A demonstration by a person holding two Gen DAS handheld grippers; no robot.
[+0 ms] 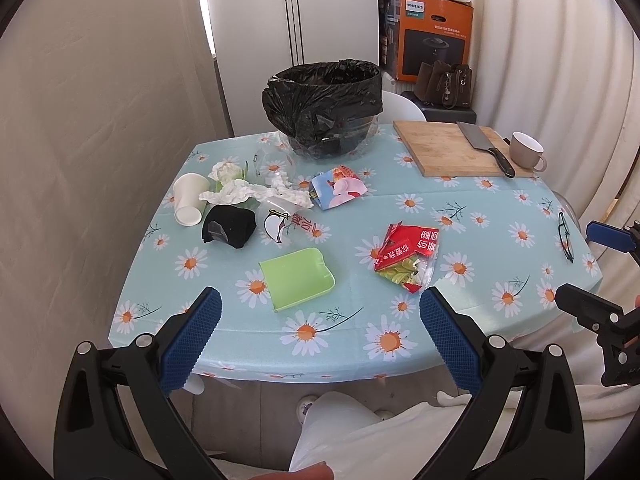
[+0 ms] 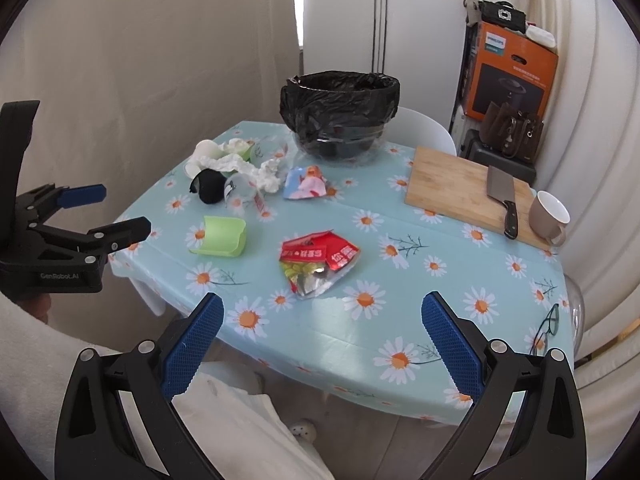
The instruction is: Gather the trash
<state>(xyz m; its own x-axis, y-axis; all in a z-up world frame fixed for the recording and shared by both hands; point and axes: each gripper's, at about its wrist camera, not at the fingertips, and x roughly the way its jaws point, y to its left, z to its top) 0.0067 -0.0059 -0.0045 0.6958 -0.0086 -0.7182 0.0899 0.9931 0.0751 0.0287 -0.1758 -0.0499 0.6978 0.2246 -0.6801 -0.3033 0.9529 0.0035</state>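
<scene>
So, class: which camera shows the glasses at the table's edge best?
The left wrist view: the glasses lie whole and unblocked on the tablecloth. In the right wrist view the glasses sit low beside the right gripper, partly cut off by its arm.

Wrappers (image 1: 406, 258) mid-table, bin (image 1: 324, 108) behind, cutting board (image 1: 452, 152) right.

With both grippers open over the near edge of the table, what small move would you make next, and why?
Probably lower the right gripper onto the red snack wrapper. Its jaws stand open and empty, the wrapper lies directly ahead as the nearest litter, apart from other things, and the bag-lined bin waits behind it.
</scene>
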